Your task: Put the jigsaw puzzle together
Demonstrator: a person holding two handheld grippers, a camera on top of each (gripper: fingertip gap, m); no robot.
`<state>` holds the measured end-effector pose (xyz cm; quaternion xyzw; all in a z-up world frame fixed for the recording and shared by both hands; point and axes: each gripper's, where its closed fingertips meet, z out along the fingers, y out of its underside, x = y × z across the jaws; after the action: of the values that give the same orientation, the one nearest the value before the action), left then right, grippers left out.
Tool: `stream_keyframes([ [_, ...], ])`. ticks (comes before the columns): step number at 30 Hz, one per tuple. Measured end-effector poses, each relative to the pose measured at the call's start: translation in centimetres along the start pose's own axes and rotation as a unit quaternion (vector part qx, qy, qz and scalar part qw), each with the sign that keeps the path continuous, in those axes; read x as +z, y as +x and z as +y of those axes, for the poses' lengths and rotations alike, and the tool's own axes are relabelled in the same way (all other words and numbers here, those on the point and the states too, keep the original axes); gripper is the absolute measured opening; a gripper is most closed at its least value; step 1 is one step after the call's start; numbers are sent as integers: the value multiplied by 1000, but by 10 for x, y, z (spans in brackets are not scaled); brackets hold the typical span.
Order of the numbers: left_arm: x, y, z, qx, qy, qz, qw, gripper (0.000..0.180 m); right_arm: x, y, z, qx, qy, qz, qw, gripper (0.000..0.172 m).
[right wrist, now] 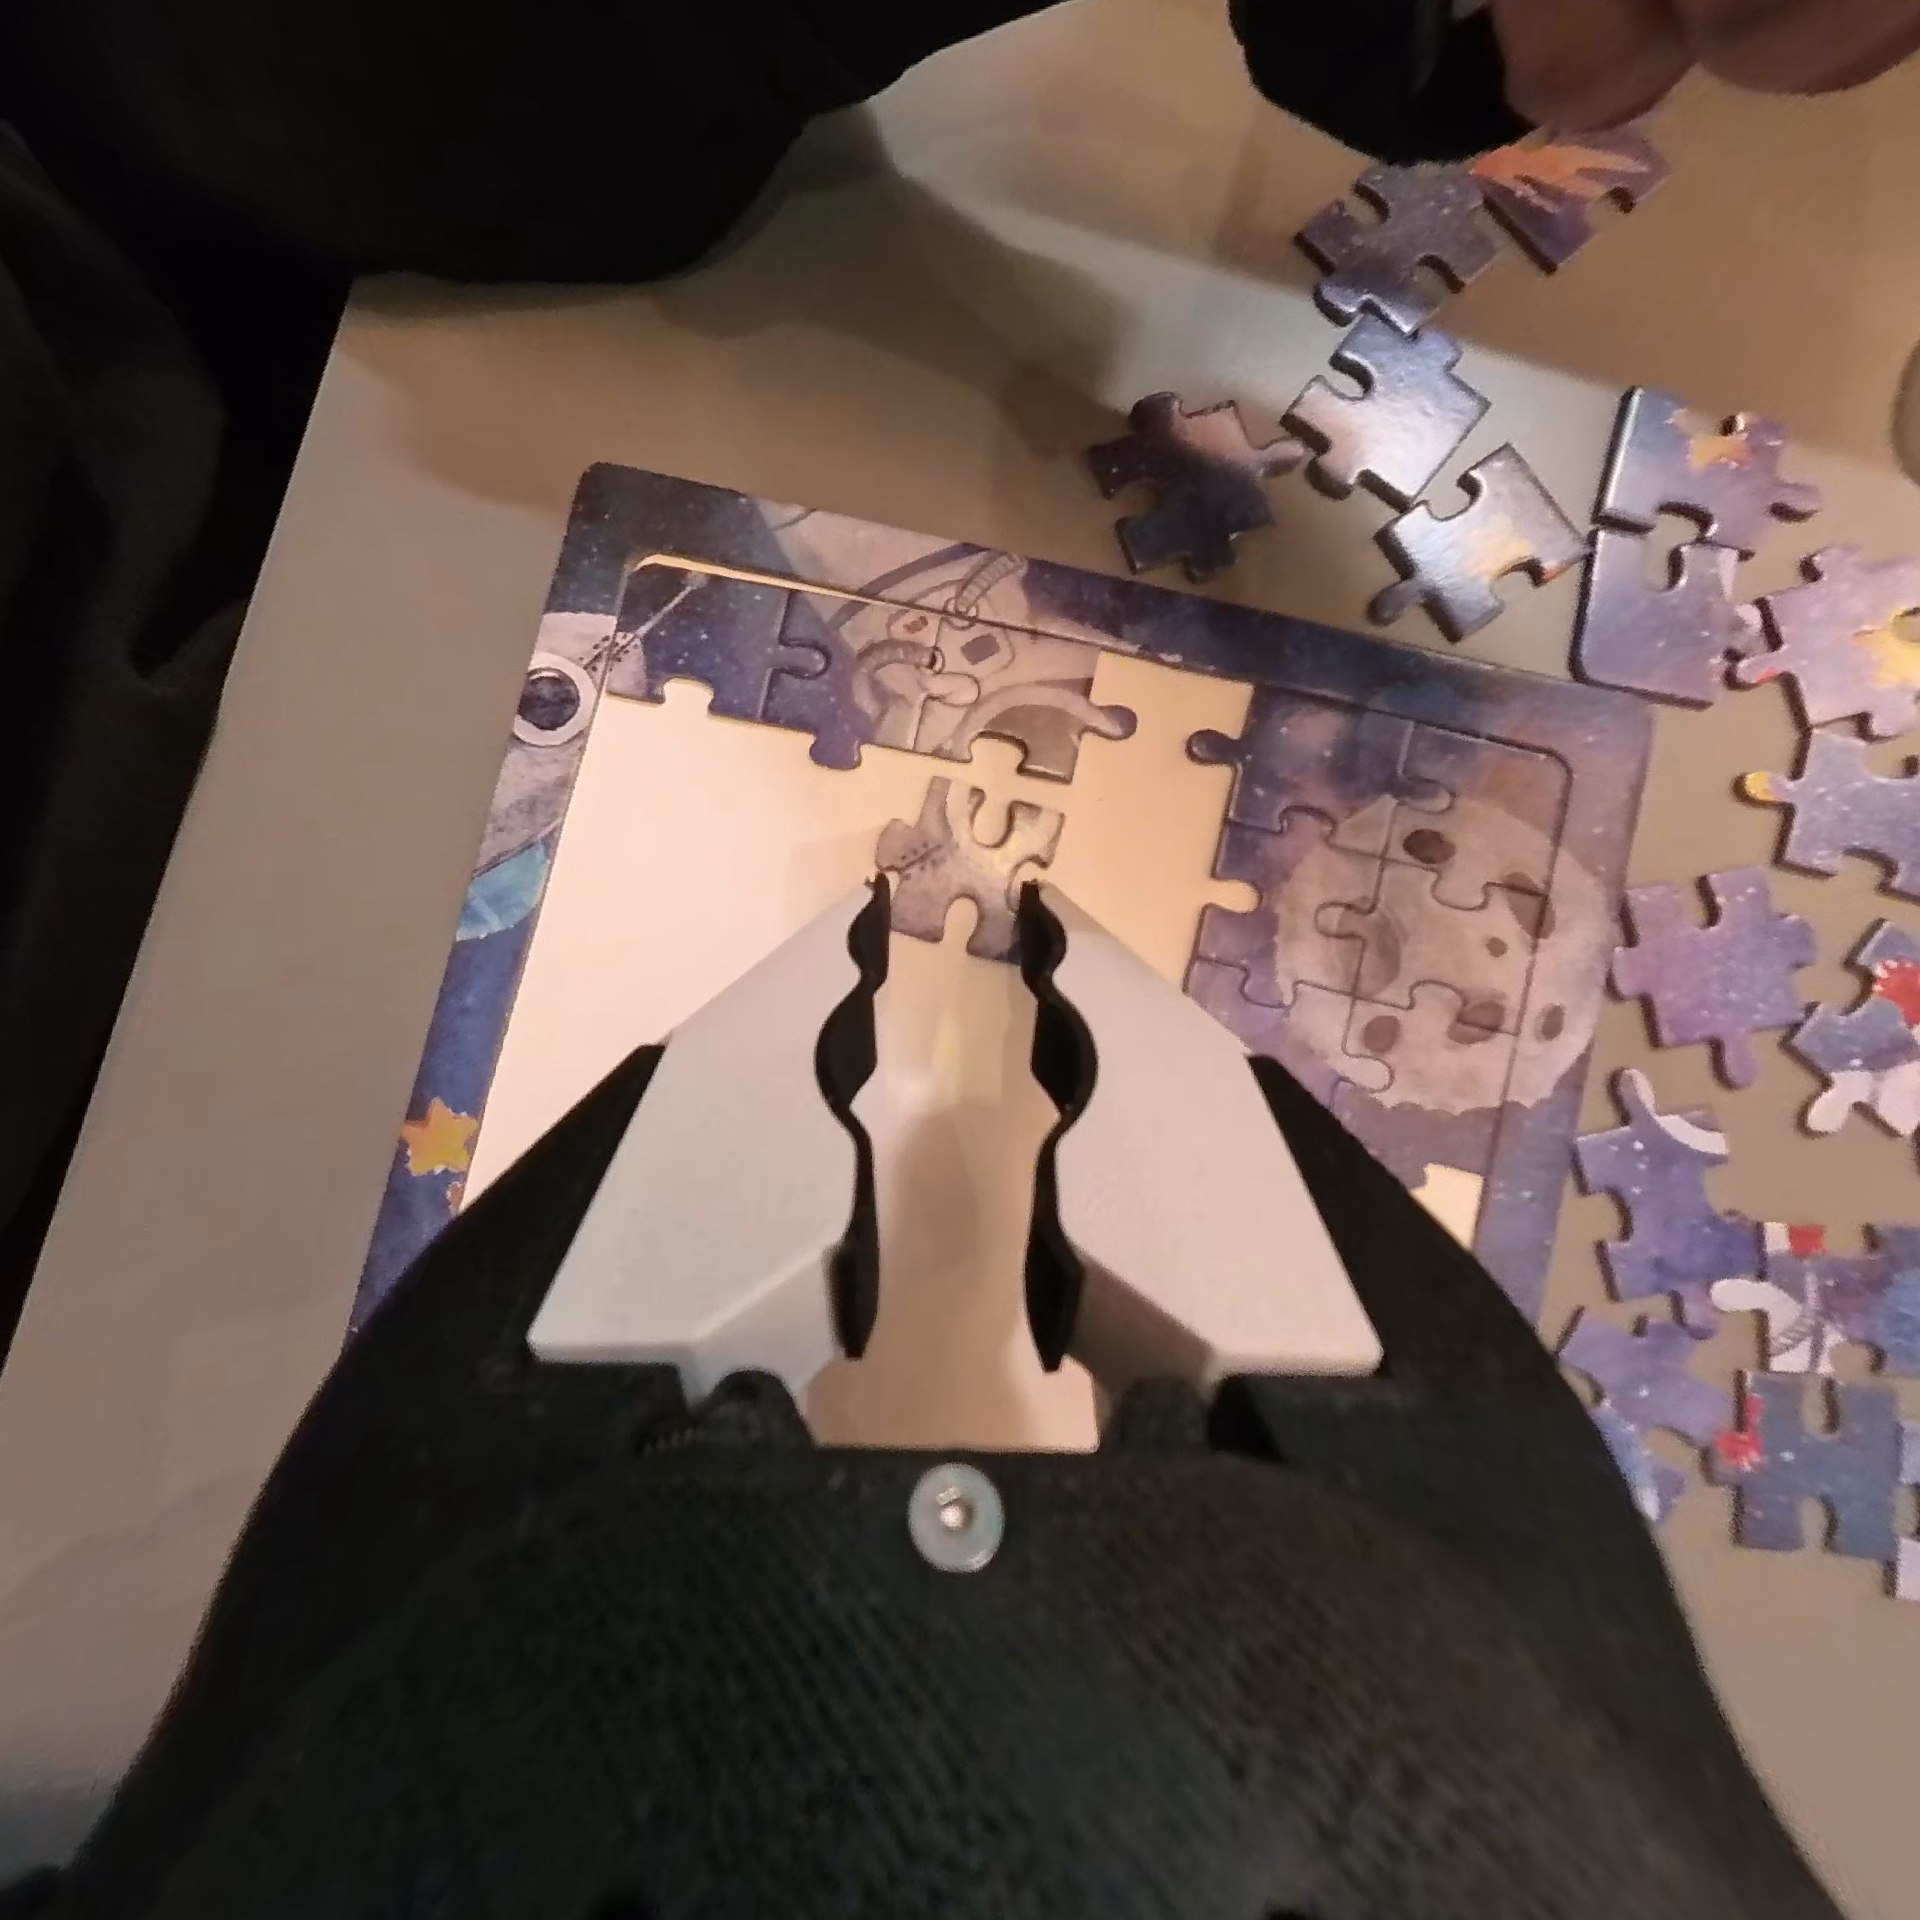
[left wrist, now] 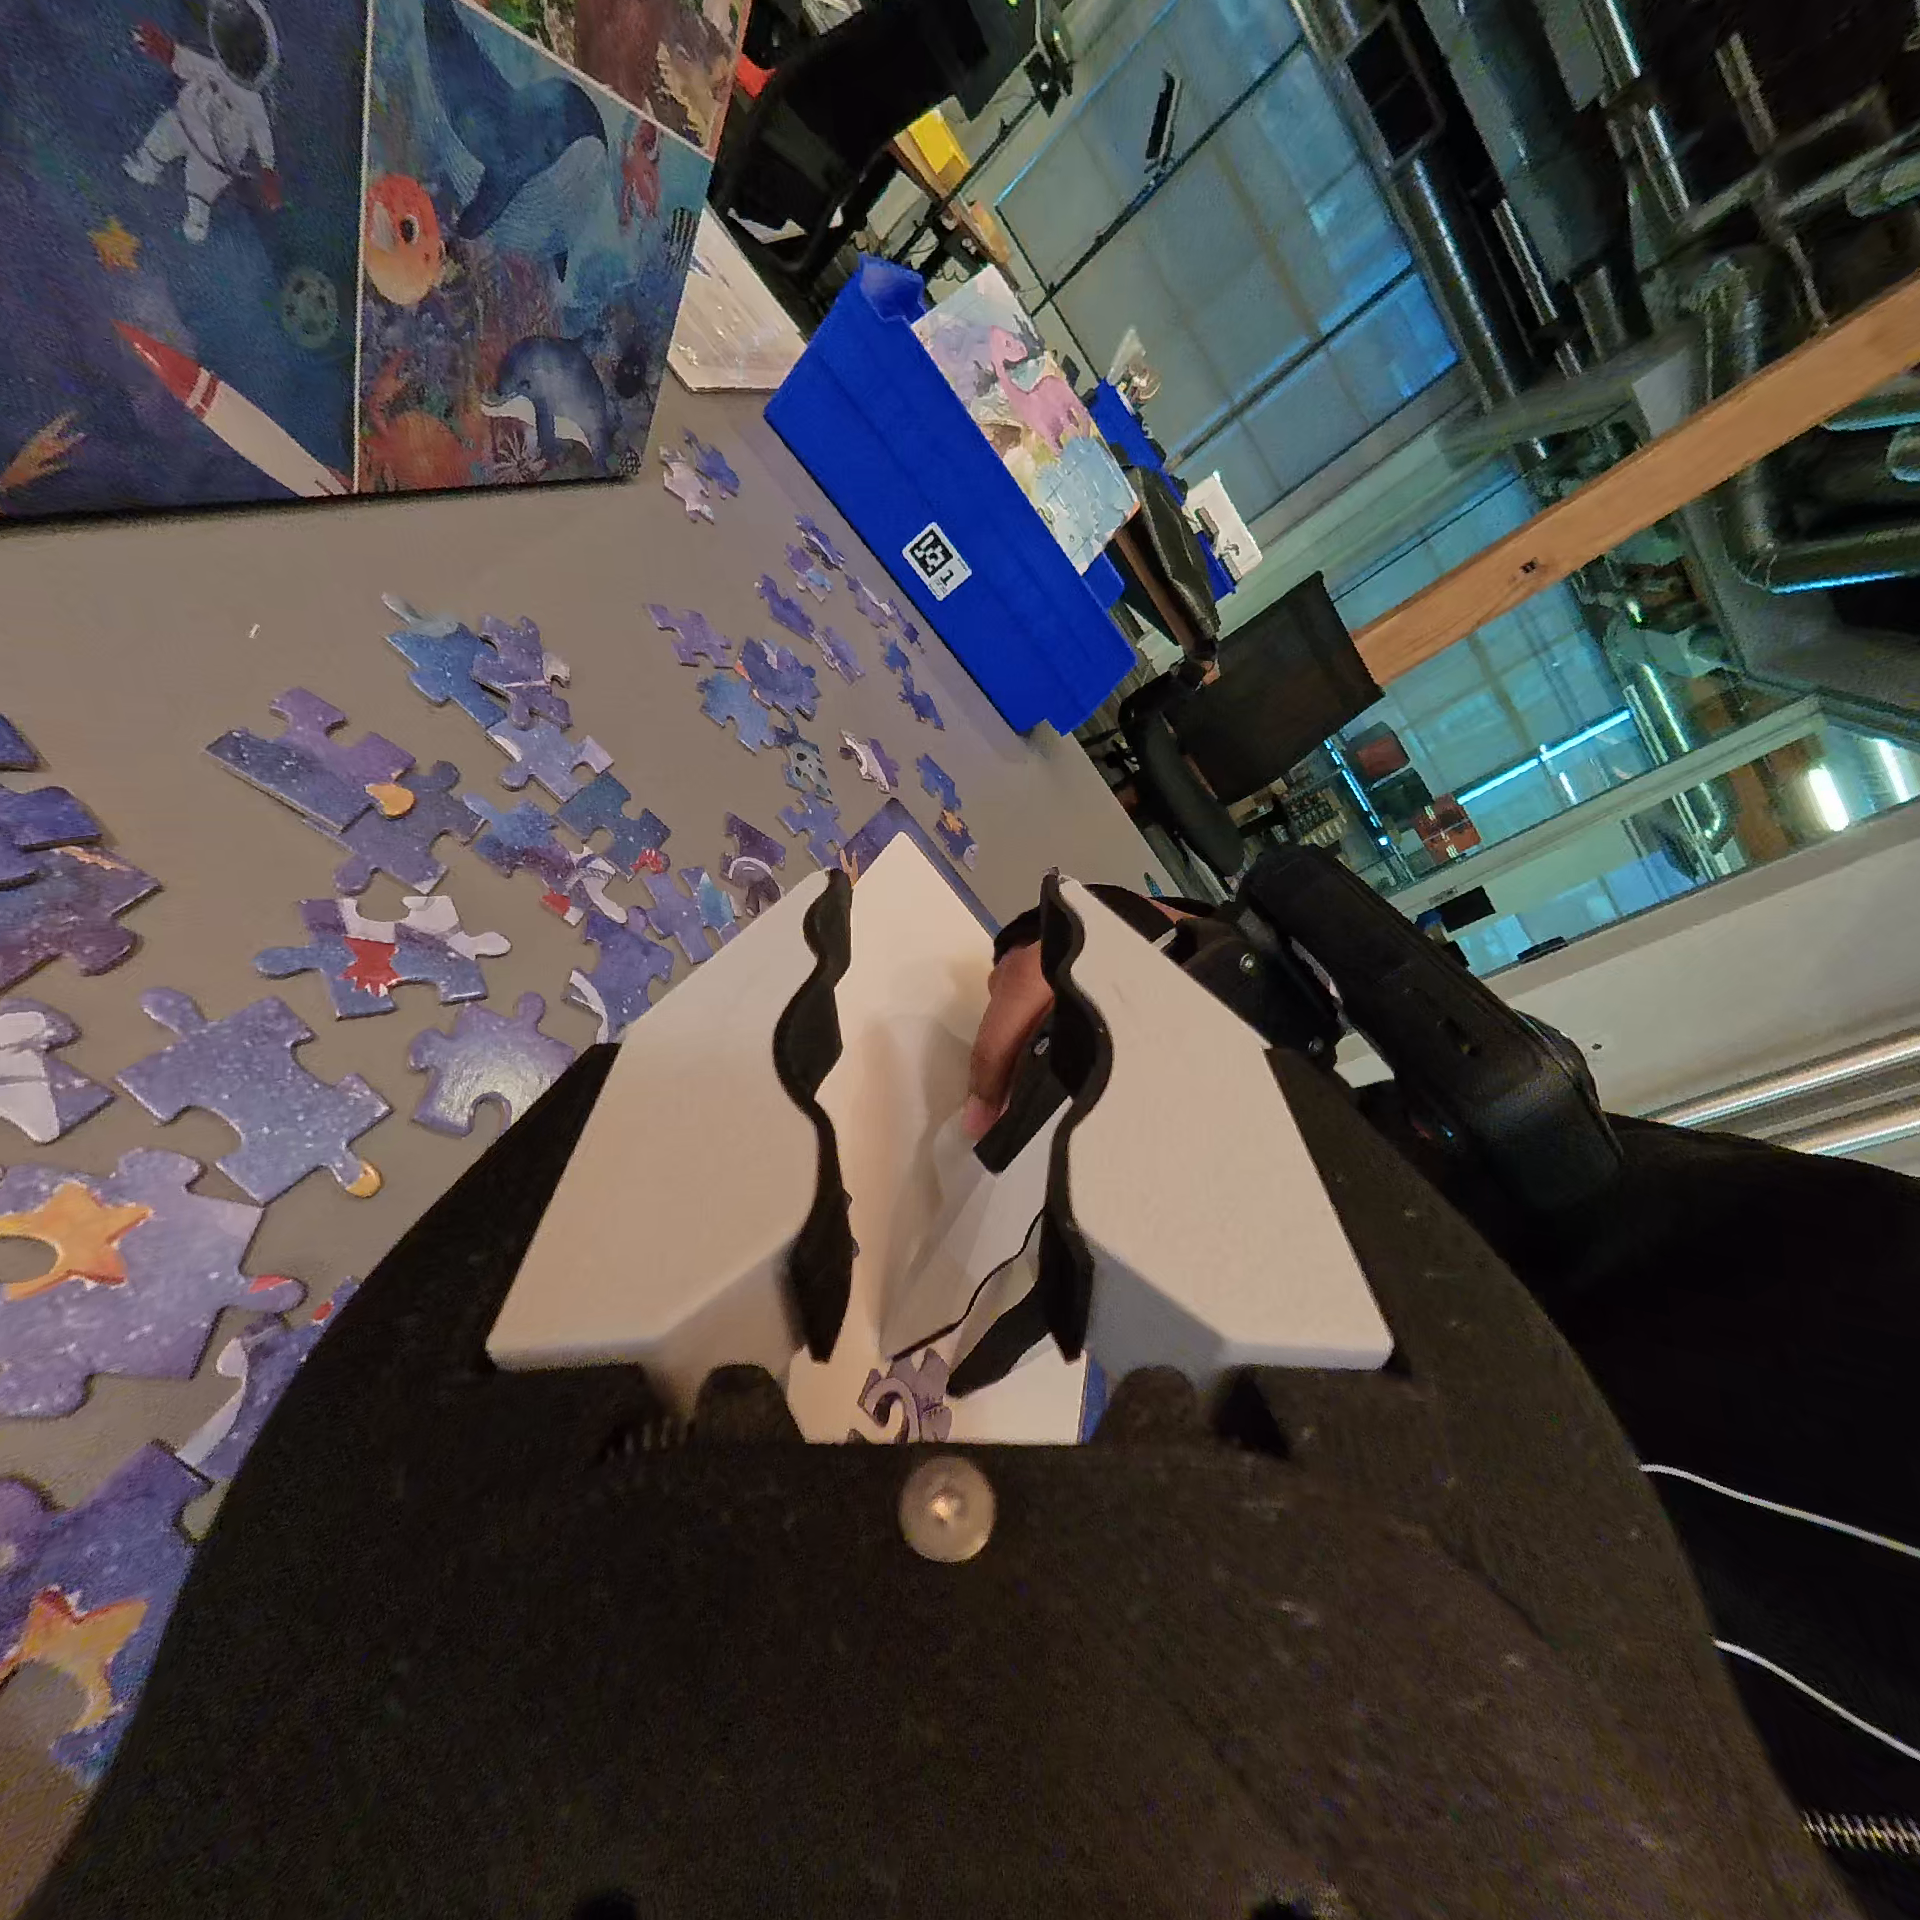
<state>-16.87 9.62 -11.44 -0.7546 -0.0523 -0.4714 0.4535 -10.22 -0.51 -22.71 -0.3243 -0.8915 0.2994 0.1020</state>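
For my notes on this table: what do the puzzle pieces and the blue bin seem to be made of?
The puzzle pieces look like printed cardboard with a slightly glossy face: they are thin, flat, and their cut edges show a pale core. The blue bin looks like moulded plastic, probably rigid: uniform colour, smooth semi-matte walls with stepped ridges.

Purple starry puzzle pieces (left wrist: pixel 255 1091) on grey table (left wrist: pixel 260 582); blue bin (left wrist: pixel 935 499); white claw fingers (right wrist: pixel 727 1164), black pads.

Blue bin (left wrist: pixel 940 520), puzzle box (left wrist: pixel 343 239), office chair (left wrist: pixel 1262 675).
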Motion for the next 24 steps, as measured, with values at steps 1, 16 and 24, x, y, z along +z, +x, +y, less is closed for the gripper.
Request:
stream_keyframes([
  [1,0,0,0,0,-1,-1,1000,34,0,0,1,2,1,1,1000,24],
  [16,3,0,0,5,1,-5,1000,34,-2,-26,-24,-12,60,-39,997,26],
  [24,3,0,0,6,2,-5,1000,34,15,-47,-22,-18,34,-87,995,22],
])
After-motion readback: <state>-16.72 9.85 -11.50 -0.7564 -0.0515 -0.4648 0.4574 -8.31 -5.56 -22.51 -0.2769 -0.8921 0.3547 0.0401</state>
